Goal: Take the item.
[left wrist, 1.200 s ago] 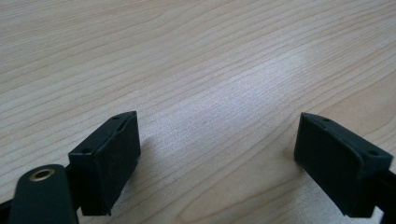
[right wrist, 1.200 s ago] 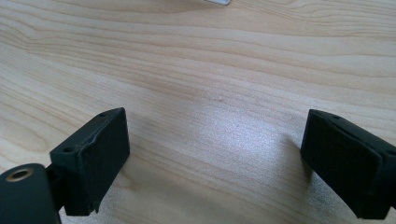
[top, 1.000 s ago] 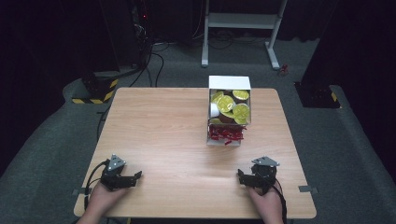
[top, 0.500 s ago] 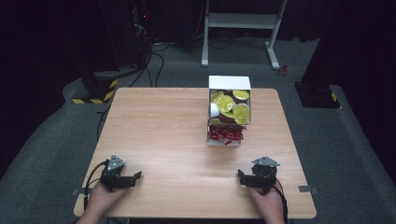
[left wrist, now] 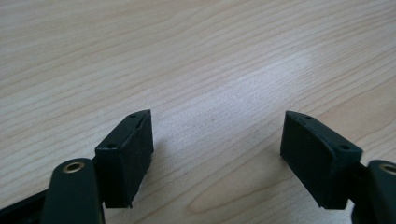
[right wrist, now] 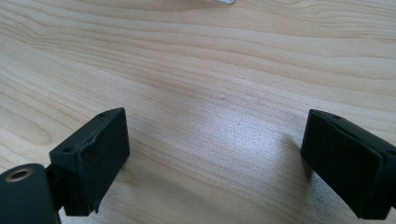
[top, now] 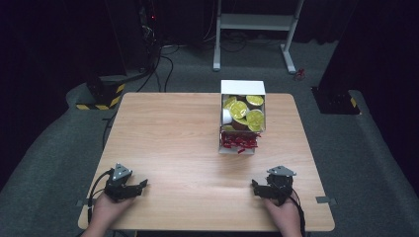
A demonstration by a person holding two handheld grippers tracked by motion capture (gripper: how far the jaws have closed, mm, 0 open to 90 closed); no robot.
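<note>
A white box (top: 242, 88) stands toward the far right of the wooden table (top: 168, 133), with several gold-lidded cups (top: 246, 111) in its back part and red wrapped pieces (top: 239, 141) in its front part. My left gripper (top: 140, 186) rests near the front left corner, held in a hand. Its jaws have just been closing a little but stand open with only bare wood between the pads (left wrist: 135, 154). My right gripper (top: 257, 187) rests near the front right edge, also open and empty over bare wood, its pads (right wrist: 100, 154) wide apart.
Beyond the table's far edge stand a white metal frame (top: 257, 24) and dark equipment with cables (top: 148, 54) on grey carpet. A yellow-and-black striped base (top: 104, 96) sits off the far left corner. Bare wood lies between the grippers and the box.
</note>
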